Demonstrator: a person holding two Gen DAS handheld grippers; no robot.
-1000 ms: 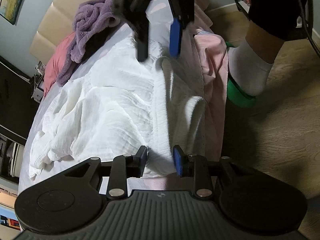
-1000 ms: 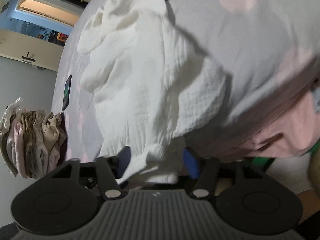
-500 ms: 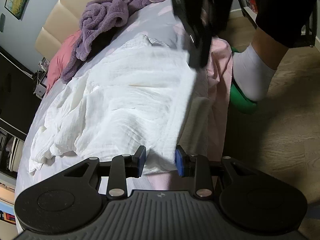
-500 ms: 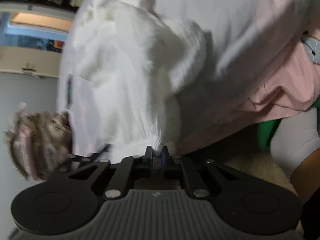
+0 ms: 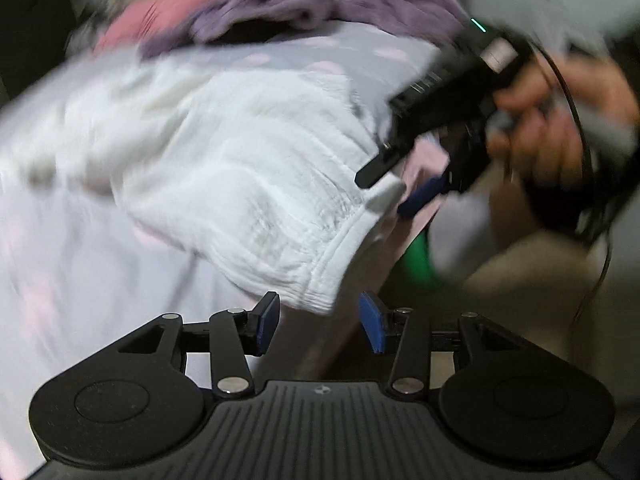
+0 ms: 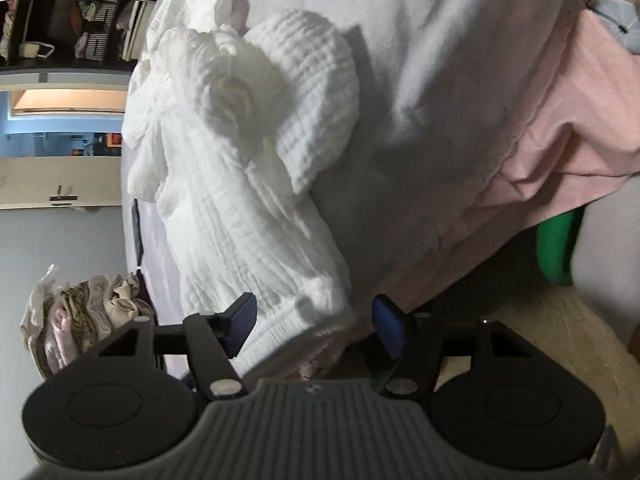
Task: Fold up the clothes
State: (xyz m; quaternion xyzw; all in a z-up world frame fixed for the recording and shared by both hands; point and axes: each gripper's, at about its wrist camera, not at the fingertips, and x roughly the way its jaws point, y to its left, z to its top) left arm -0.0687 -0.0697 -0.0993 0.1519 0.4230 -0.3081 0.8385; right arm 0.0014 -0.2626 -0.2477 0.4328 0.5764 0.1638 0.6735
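A white crinkled garment lies on the bed, its ribbed hem along the near bed edge. My left gripper is open, with one hem corner just in front of the jaws, not clamped. My right gripper is open, and the garment's other hem corner lies loose between its pads. The right gripper also shows in the left wrist view, open at the far hem corner.
A purple blanket and a pink pillow lie at the head of the bed. A pink sheet hangs over the bed edge. A pile of clothes sits at the left. A white sock and green slipper stand on the wooden floor.
The right gripper, shut on the hem half a second ago, has opened and let it go. The left gripper has swung left along the bed edge and opened wider at the hem corner.
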